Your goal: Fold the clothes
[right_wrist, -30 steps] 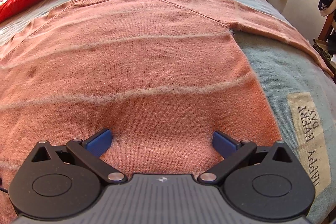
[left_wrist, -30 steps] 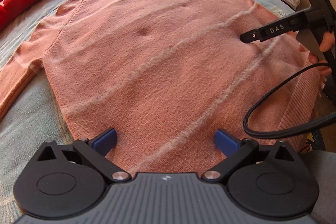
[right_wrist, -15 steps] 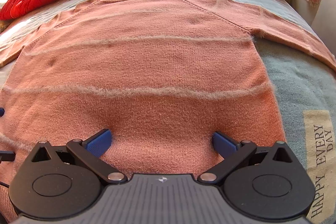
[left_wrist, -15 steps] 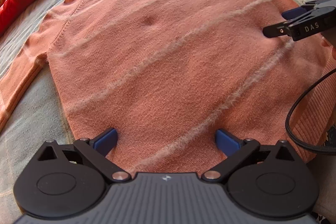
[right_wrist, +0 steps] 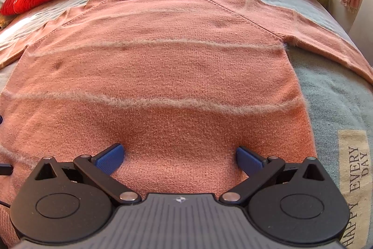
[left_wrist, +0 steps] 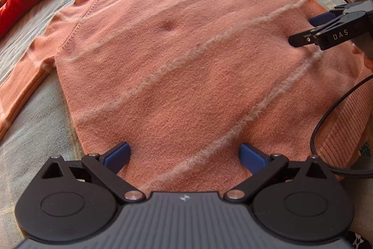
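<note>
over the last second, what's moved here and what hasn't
Both grippers drew back from the sweater: each view now takes in more of it, collar and sleeves included. In the left view the right gripper slid toward the right edge and sits higher. Nothing was gripped or released. The left gripper and the right one stayed open over the lower part of the sweater, which lay flat and unfolded on the bed.

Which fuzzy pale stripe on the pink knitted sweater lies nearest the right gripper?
The lower stripe, closest to the right gripper; the other stripe lies nearer the collar.
</note>
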`<state>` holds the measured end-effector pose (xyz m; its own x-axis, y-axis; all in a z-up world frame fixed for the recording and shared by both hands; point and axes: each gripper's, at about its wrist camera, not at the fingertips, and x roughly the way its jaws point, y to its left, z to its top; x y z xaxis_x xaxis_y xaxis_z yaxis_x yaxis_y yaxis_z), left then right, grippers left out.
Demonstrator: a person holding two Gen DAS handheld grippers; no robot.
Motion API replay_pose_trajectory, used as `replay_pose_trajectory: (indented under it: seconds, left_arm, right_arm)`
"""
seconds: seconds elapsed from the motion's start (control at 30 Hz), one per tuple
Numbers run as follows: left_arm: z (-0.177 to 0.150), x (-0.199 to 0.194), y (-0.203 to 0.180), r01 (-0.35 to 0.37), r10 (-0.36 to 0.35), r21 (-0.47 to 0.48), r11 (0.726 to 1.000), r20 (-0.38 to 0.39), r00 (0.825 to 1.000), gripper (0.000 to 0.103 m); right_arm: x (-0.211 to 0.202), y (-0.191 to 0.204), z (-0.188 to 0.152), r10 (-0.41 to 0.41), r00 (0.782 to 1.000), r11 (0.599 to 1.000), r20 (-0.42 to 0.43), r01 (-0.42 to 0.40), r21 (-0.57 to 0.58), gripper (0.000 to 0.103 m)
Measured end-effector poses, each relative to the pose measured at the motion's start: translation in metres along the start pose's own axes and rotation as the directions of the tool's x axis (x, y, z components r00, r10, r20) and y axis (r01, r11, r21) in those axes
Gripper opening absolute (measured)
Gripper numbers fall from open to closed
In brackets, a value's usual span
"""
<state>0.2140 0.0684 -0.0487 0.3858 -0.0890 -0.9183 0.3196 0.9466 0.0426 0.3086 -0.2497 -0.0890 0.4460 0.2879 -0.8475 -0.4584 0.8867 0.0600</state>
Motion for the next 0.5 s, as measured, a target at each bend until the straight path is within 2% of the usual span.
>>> replay_pose_trajectory:
  seconds: [0.33,0.5]
  left_arm:
    - [-0.003,0.005,0.016,0.076,-0.074,-0.032,0.997,0.044,0.996,0.101]
    - [-0.003,0.006,0.017,0.088,-0.088,-0.001,0.996,0.066,0.994,0.101]
  right_arm:
    - [0.004,0.008,0.013,-0.040,0.995,0.999,-0.093,0.041,0.009,0.103]
    - [0.004,0.012,0.011,-0.063,0.994,0.998,-0.086,0.065,0.020,0.103]
